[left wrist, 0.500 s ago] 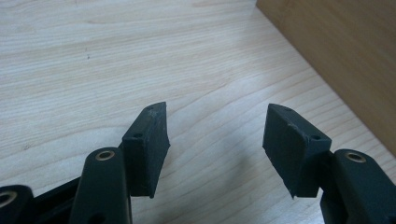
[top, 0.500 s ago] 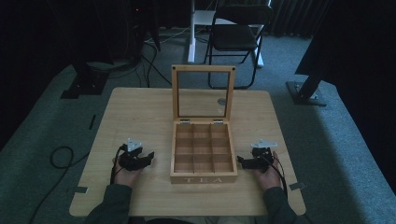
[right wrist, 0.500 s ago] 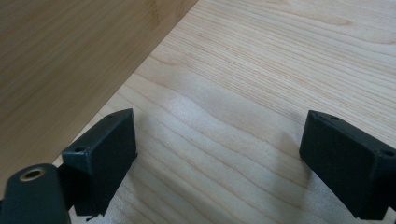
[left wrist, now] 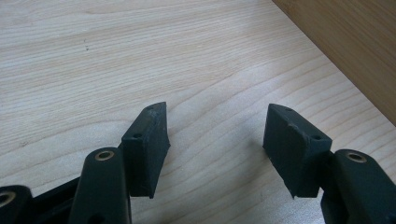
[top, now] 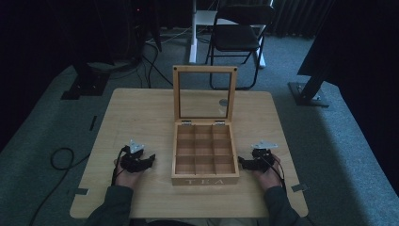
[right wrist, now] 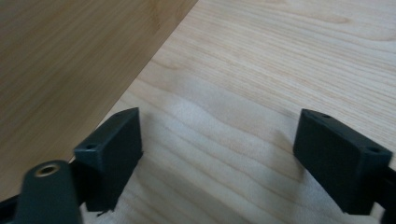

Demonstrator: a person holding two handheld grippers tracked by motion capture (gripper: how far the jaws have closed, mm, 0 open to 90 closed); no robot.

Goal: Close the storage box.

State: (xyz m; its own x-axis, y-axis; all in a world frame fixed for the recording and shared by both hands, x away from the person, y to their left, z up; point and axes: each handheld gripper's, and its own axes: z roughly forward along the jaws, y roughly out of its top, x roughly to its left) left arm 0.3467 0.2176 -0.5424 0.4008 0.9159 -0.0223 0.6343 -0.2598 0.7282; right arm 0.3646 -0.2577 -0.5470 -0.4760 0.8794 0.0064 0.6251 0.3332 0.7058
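Both hands are resting at the start: the left gripper (top: 142, 161) and right gripper (top: 245, 163) are sitting with jaws wide apart, gripping nothing, flanking the open tea box (top: 204, 153). Its wall is lying just beyond each gripper's inner jaw. Next probably means reaching for the lid (top: 204, 93).

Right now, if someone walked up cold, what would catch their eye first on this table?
The wooden tea box at the middle of the table's near edge, its glass-paned lid standing upright and its nine compartments looking empty. Next, the two black tongs flanking it: the left tongs and the right tongs, both open with nothing between the jaws.
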